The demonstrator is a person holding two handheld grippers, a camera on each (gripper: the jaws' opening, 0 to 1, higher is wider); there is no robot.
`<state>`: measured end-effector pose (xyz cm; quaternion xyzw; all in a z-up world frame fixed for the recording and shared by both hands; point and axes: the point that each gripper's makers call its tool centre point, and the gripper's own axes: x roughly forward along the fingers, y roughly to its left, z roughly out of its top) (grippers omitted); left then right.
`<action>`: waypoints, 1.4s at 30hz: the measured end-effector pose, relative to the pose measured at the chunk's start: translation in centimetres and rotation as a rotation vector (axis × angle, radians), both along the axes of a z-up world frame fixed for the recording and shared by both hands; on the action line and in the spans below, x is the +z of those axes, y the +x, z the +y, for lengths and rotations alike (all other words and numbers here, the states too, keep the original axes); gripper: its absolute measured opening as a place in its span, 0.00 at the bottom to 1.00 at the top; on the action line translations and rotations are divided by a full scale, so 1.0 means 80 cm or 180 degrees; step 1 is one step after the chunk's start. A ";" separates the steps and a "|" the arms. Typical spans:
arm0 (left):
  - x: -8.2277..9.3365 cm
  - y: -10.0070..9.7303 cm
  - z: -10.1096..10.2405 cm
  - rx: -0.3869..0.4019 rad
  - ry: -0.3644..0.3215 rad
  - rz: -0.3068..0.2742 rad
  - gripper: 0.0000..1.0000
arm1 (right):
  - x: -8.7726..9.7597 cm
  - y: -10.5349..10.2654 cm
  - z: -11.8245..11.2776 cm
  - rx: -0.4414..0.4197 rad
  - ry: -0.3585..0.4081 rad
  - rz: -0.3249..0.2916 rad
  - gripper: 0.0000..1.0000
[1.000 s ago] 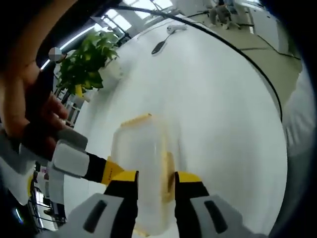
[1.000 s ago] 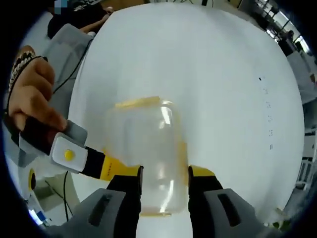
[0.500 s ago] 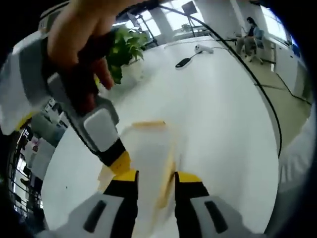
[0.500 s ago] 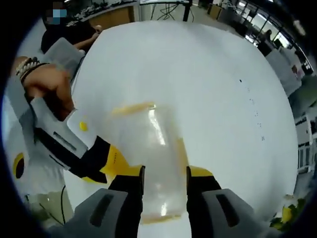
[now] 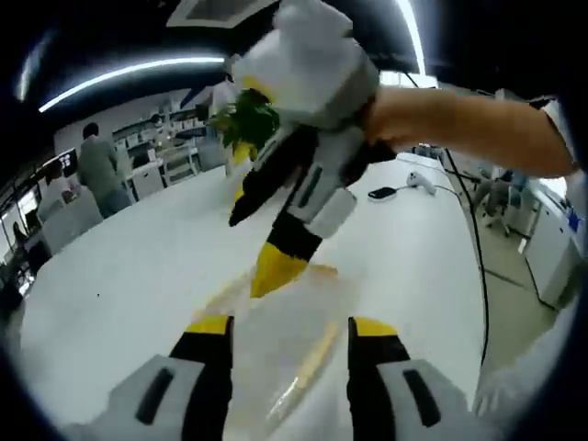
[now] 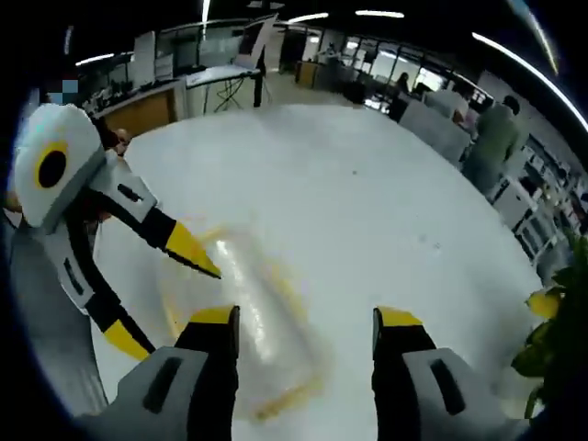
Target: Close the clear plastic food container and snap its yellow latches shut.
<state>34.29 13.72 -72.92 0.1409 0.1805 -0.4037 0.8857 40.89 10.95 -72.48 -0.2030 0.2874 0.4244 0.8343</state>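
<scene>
The clear plastic container (image 5: pixel 287 354) with yellow latches lies on the white table (image 5: pixel 119 276), blurred, just ahead of my left gripper (image 5: pixel 289 323). That gripper is open, its jaws spread to either side of the box. In the left gripper view the other gripper comes down from above in a person's hand, one yellow fingertip (image 5: pixel 274 268) at the container's far end. In the right gripper view the container (image 6: pixel 250 317) sits low left of my open right gripper (image 6: pixel 305 314). The left gripper's yellow fingertips (image 6: pixel 190 248) straddle its left end there.
A green plant (image 5: pixel 248 115) stands at the table's far side, also visible as a plant (image 6: pixel 551 312) at the right edge. A black cable (image 5: pixel 470 239) and a small dark device (image 5: pixel 381 193) lie on the table. People (image 6: pixel 491 138) and desks fill the room behind.
Both grippers were shut on the container's sides. Both have now opened and let go, and both views have tipped up and swung toward the room. The container rests on the table.
</scene>
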 end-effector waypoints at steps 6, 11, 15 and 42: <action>0.016 0.012 0.035 0.0267 -0.0238 -0.0234 0.94 | 0.017 -0.026 -0.018 0.0011 0.0392 -0.0126 0.58; -0.019 0.013 0.063 0.0526 -0.0014 -0.0036 0.95 | -0.010 -0.059 -0.023 0.0145 0.0392 -0.0118 0.74; -0.055 -0.005 0.059 0.0339 0.0215 0.0178 0.95 | -0.030 -0.066 -0.033 0.0026 0.0349 -0.0164 0.83; -0.106 0.007 0.062 0.0249 0.0565 0.0498 0.60 | -0.101 -0.074 -0.025 -0.0206 0.0400 0.0096 0.66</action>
